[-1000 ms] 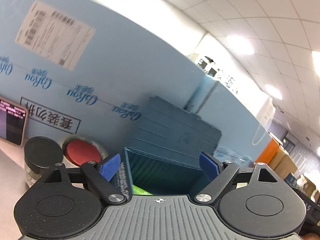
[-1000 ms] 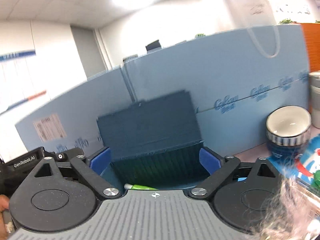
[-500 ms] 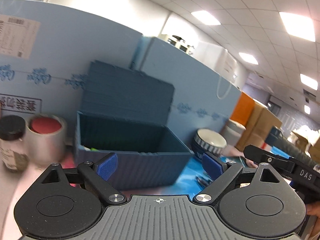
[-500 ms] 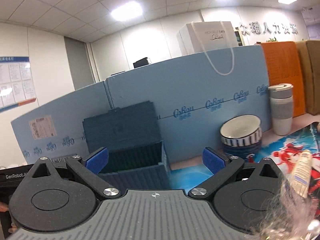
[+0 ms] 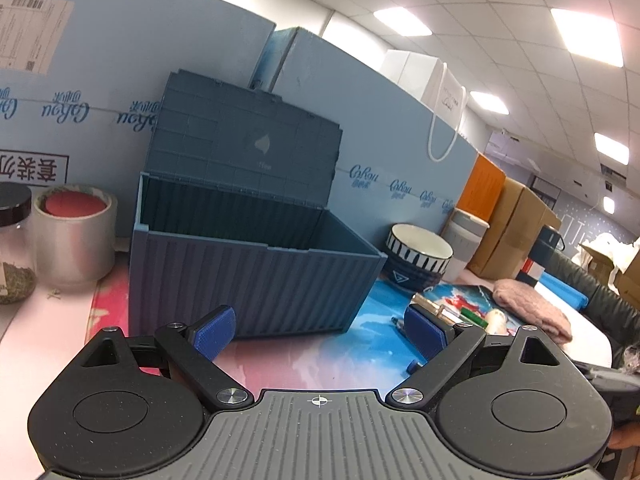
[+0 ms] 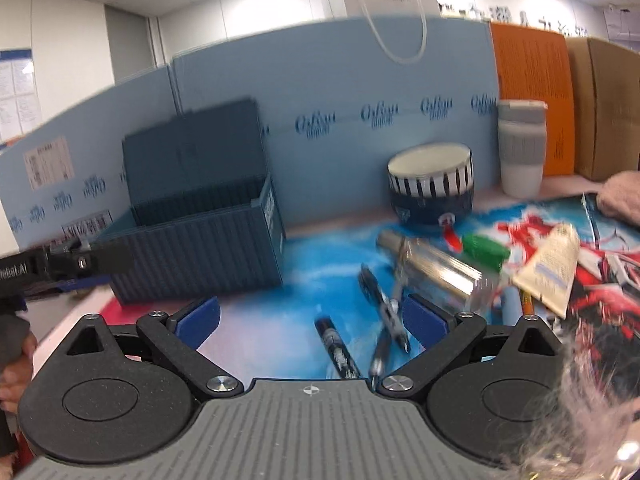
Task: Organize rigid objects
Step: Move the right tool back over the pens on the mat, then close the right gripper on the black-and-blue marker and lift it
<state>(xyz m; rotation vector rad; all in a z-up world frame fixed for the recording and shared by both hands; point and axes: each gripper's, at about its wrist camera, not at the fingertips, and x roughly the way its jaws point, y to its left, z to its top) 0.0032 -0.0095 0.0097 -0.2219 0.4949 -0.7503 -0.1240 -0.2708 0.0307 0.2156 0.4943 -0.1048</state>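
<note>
A dark blue ribbed storage box (image 5: 248,268) stands with its lid raised; it also shows in the right wrist view (image 6: 200,240). My left gripper (image 5: 320,330) is open and empty, a little in front of the box. My right gripper (image 6: 310,316) is open and empty, above loose items on the mat: black pens (image 6: 338,350), a shiny silver tube (image 6: 432,264), a green marker (image 6: 486,250) and a cream tube (image 6: 550,272). The box's inside is hidden from both views.
A striped bowl (image 6: 432,188) and a white cup (image 6: 522,148) stand by the blue partition. A roll of silver tape (image 5: 74,236) and a glass jar (image 5: 12,248) stand left of the box. A pink cloth (image 5: 532,308) lies at the right.
Both grippers have pulled back from over the box and tilted down. The right view has swung right, onto the pens and tubes on the mat.
</note>
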